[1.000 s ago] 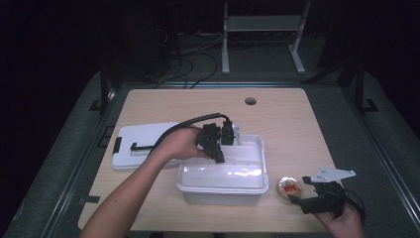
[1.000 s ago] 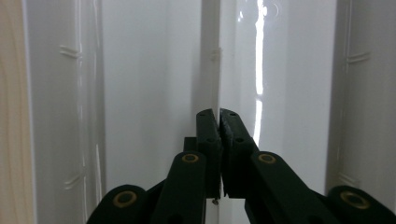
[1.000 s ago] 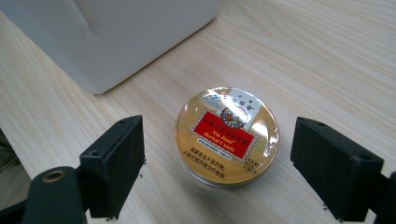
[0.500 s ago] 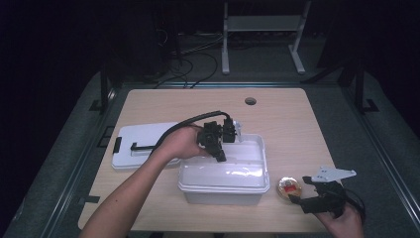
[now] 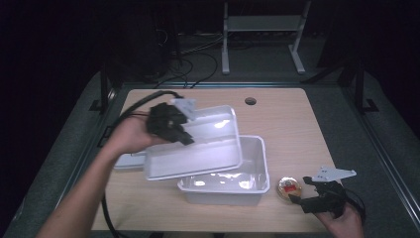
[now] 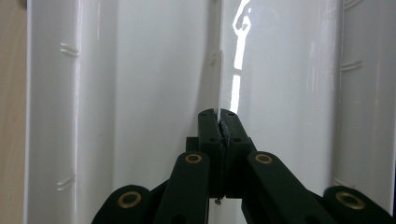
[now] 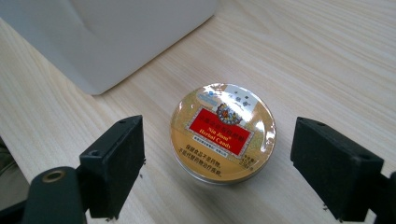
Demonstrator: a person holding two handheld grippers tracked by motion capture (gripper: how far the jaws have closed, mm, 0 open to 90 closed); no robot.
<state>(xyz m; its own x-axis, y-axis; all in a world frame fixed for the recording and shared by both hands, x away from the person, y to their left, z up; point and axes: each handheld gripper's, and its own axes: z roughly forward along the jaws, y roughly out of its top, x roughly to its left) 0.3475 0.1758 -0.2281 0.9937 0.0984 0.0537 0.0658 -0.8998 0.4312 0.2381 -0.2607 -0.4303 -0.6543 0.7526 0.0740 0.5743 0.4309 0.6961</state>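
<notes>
**Clerk:** Start with the biggest item.

**Operator:** Item one, table [image 5: 297, 129]: light wood, everything rests on it. Item two, white bin [image 5: 225, 186]: open-topped, sits at the near middle, long axis running left to right across my view. Item three, white lid [image 5: 198, 148]: lifted off the bin, tilted, hanging over the bin's left-rear corner. I have the left gripper [image 6: 218, 122] on it, jaws pressed together on the lid's thin edge.

**Clerk:** And the small item?

**Operator:** Item four, round candy tin [image 7: 223, 131]: gold with a red label, lying flat on the table, just right of the bin's near corner and apart from its wall. Item five, right gripper [image 7: 217, 170]: jaws spread wide, one on each side of the tin, neither touching it.

**Clerk:** What does the next move hinge on?

**Operator:** The tin sits straight ahead, centred between those spread jaws, so my right hand is plainly the nearer one. It is round, so no axis to line up with. I judge the jaws are slightly short of its middle, though the angle makes that hard to call.
</notes>
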